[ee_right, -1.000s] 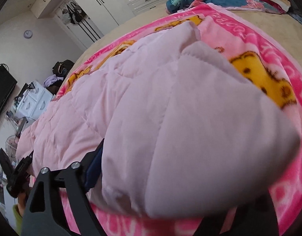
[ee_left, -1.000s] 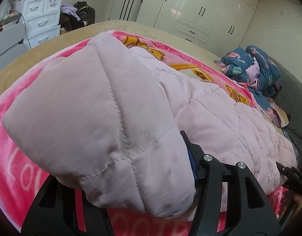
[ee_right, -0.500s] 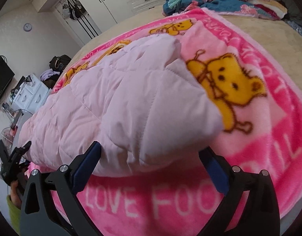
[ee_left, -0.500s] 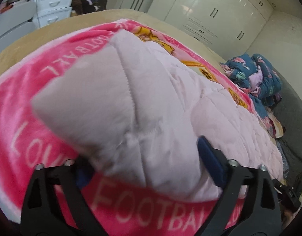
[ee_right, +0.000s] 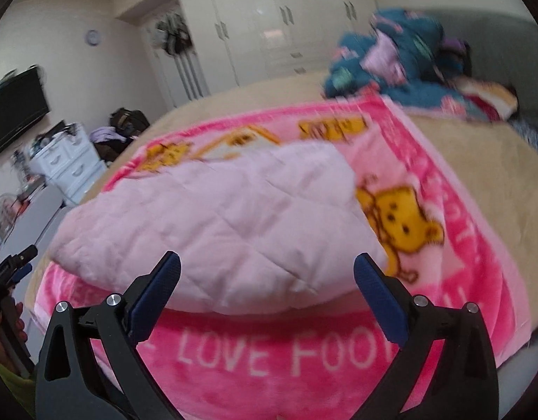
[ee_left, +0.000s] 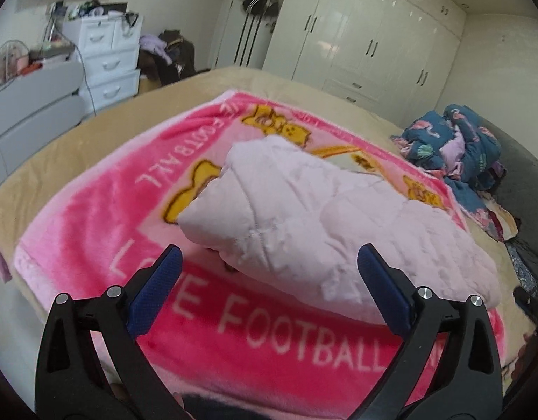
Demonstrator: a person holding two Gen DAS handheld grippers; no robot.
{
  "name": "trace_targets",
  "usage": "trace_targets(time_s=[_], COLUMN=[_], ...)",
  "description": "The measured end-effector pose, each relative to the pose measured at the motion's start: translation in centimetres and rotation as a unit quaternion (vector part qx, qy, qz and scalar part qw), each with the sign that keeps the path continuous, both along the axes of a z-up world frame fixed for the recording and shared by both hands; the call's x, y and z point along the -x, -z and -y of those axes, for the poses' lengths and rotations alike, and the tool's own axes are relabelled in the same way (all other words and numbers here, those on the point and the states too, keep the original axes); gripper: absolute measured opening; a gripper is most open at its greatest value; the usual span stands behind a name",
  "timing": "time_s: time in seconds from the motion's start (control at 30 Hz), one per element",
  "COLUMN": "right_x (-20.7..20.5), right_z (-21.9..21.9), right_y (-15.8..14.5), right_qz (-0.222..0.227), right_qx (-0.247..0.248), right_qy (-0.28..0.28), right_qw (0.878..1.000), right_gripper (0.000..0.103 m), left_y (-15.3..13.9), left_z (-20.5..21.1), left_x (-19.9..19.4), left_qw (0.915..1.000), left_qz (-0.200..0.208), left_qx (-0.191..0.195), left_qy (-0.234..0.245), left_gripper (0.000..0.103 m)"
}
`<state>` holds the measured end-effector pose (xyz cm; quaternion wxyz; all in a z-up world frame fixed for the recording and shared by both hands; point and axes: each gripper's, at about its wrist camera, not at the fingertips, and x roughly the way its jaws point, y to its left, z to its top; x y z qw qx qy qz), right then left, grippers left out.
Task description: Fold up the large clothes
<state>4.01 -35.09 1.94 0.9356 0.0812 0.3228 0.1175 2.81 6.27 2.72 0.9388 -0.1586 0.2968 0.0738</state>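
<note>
Pink fleece is covering most of the bed in front of you — a bright pink blanket (ee_left: 94, 217) printed with yellow bears and white letters reading LOVE FOOTBALL, spread over a tan bedspread (ee_left: 59, 147). The pale pink quilted jacket (ee_left: 321, 217) is lying folded on the middle of that blanket, its near edge just beyond both sets of fingers.

Your left gripper (ee_left: 269, 262) is hanging clear of the jacket, its blue-padded fingers (ee_left: 157, 290) spread wide with nothing between them. Its jaws have just been opening. Your right gripper (ee_right: 267, 267) is doing the same: fingers (ee_right: 377, 297) splayed apart, empty, jaws having just been opening, and the jacket (ee_right: 216, 231) sitting free beyond them on the blanket (ee_right: 461, 280).

Around you the room is looking busy. A wall of glossy white wardrobes (ee_left: 367, 42) is running along the far side, with dark items hanging on a door beside them. A white chest of drawers (ee_left: 104, 59) is standing at the left, cluttered on top, and a heap of dark clothes (ee_left: 171, 52) is sitting next to it. At the far right of the bed a bundle of blue patterned clothing (ee_left: 454, 147) is lying — well apart from the jacket. In the right wrist view a dark television (ee_right: 13, 112) and a small round clock (ee_right: 93, 37) are showing on the wall.
</note>
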Motion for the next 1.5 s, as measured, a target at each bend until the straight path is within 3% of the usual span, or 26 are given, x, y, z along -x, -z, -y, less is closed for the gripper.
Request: trace_targets(time_s=[0.33,0.7,0.87,1.03,1.5], right_x=[4.5,8.7,9.7,9.5,10.2], right_z=[-5.5,-8.5,-8.9,-8.8,-9.9], right_y=[-5.4,-4.7,-3.0,-1.4,-1.0], right_qz=[0.088,0.123,0.108,0.061,0.063], right_qx=[0.015,0.056,0.077,0.065,0.066], right_qy=[-0.075,-0.095,-0.102,-0.103,-0.115], right_qw=[0.993,0.986,0.986,0.991,0.989], right_gripper=[0.099,0.099,0.099,0.099,0.099], left_y=[-3.6,-2.4,-1.1,-0.2,-0.3], left_z=[4.9,8.3,9.6,10.1,10.6], left_x=[3.9,6.0,6.4,6.6,6.8], left_qw=[0.9973,0.9953,0.9939,0.9932,0.9932], left_qz=[0.044,0.037,0.021,0.004,0.003], left_qx=[-0.029,-0.049,-0.064,-0.058,-0.061], left_qy=[0.052,0.075,0.088,0.101,0.099], left_gripper=[0.094,0.094,0.094,0.094,0.094])
